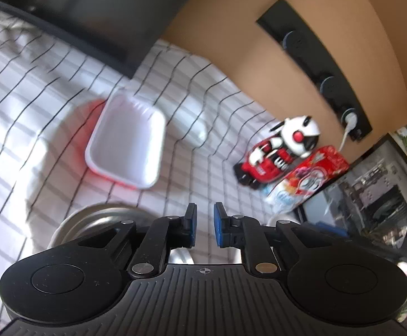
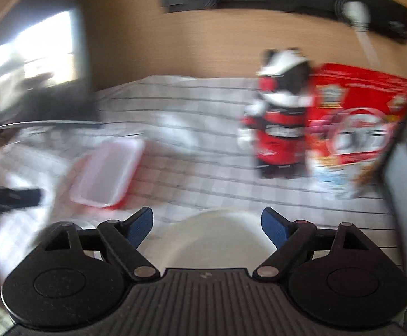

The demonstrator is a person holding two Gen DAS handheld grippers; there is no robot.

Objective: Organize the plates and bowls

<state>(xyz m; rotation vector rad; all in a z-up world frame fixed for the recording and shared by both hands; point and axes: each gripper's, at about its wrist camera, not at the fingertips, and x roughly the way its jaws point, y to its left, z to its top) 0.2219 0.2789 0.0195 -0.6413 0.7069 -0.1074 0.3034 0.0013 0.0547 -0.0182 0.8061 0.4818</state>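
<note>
A white rectangular tray (image 1: 128, 142) with a red underside lies on the checked cloth (image 1: 35, 84), ahead and to the left of my left gripper (image 1: 205, 224). That gripper's blue pads stand close together with nothing between them. A metal bowl (image 1: 97, 221) sits just below its left finger, partly hidden. In the blurred right wrist view my right gripper (image 2: 207, 226) is open wide above a round white plate (image 2: 217, 240), and its pads do not touch the plate. The tray (image 2: 108, 173) shows there at the left.
A red, white and black toy figure (image 1: 282, 151) and a red box (image 1: 310, 173) stand by the tan wall at the right. A black monitor (image 1: 91, 14) fills the back left. A black socket strip (image 1: 315, 64) runs along the wall. A dark glass case (image 1: 371, 196) stands at the right.
</note>
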